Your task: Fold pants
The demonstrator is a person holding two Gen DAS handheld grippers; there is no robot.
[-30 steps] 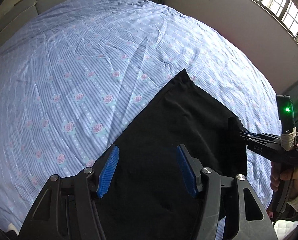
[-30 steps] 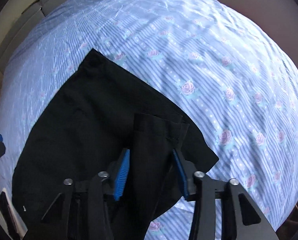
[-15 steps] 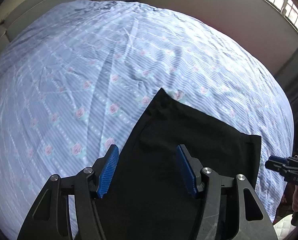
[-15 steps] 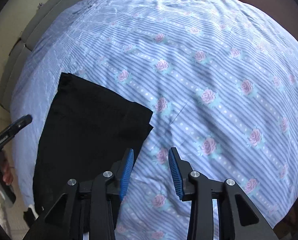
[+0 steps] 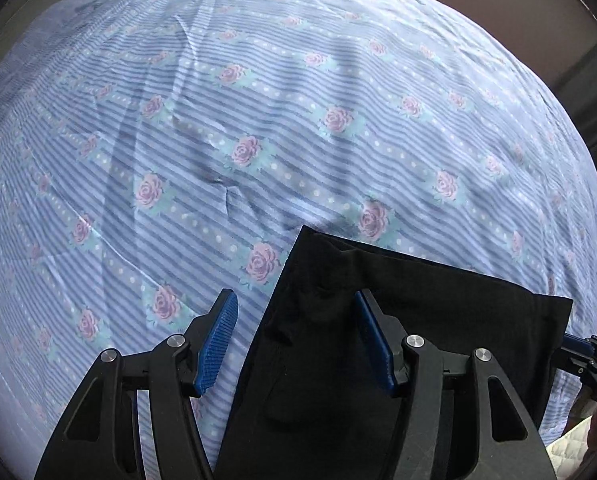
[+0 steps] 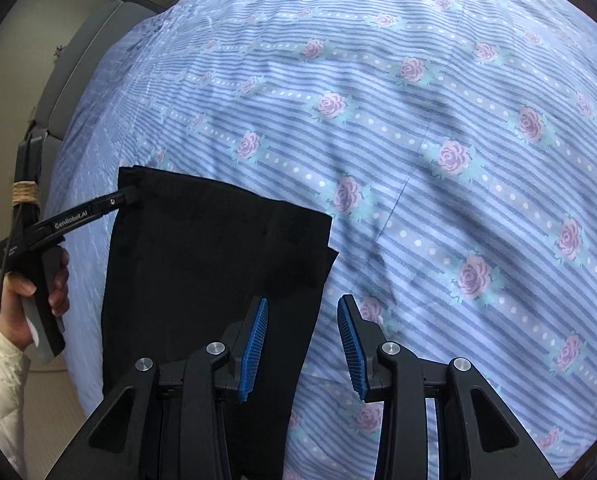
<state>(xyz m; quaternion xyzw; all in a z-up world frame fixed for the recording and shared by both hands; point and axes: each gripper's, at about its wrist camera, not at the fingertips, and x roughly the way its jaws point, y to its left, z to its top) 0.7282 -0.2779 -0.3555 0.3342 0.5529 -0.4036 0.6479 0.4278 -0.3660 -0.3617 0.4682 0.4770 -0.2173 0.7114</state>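
While the black pants (image 6: 202, 264) lie folded flat near the edge of the floral bedsheet (image 6: 438, 128), the left hand-held gripper (image 5: 294, 340) stands half open over their left corner, gripping nothing. Lower it squarely and pinch every layer. The right hand-held gripper (image 6: 300, 344), partly open and empty, straddles the right edge; align both hand-held grippers before lifting, so the next fold stays even.
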